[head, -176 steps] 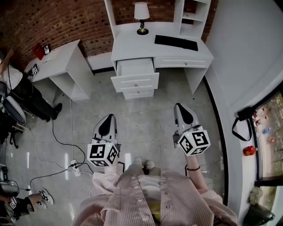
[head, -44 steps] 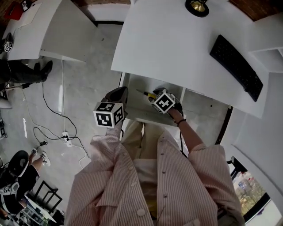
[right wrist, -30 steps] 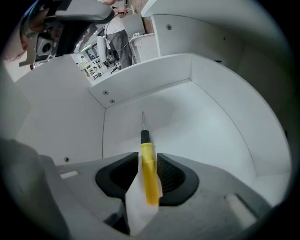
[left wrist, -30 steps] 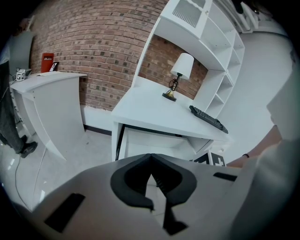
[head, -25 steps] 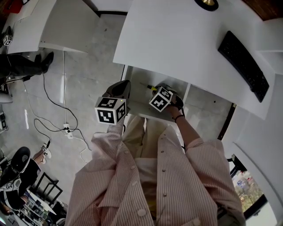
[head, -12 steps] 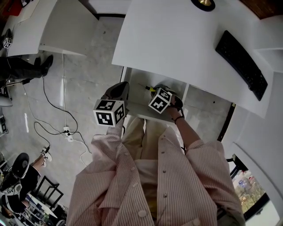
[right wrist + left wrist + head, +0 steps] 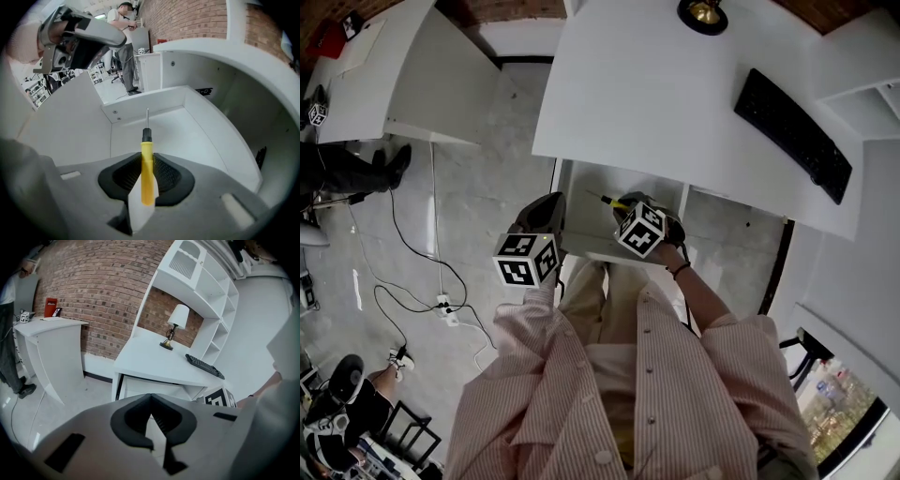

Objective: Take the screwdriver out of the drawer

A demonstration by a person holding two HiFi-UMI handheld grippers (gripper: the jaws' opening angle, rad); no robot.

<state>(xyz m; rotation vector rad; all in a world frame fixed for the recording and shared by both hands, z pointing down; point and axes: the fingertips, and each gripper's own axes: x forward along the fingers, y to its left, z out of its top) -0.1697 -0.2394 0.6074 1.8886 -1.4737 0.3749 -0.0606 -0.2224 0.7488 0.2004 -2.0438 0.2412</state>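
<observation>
Inside the drawer (image 7: 154, 99), the screwdriver (image 7: 147, 143) is clamped in the right gripper (image 7: 146, 169), shaft pointing ahead; left gripper (image 7: 152, 414) closed, empty

There are two grippers, the left gripper (image 7: 151, 420) and the right gripper (image 7: 146, 161). One screwdriver (image 7: 146, 173) sits in the right gripper's jaws, and one open drawer (image 7: 581, 178) lies beneath it. There are two white counters: the main counter (image 7: 656, 103) ahead of both grippers carries one lamp (image 7: 703, 13) and one keyboard (image 7: 791, 135), and the side counter (image 7: 422, 84) lies beyond the left gripper.
</observation>
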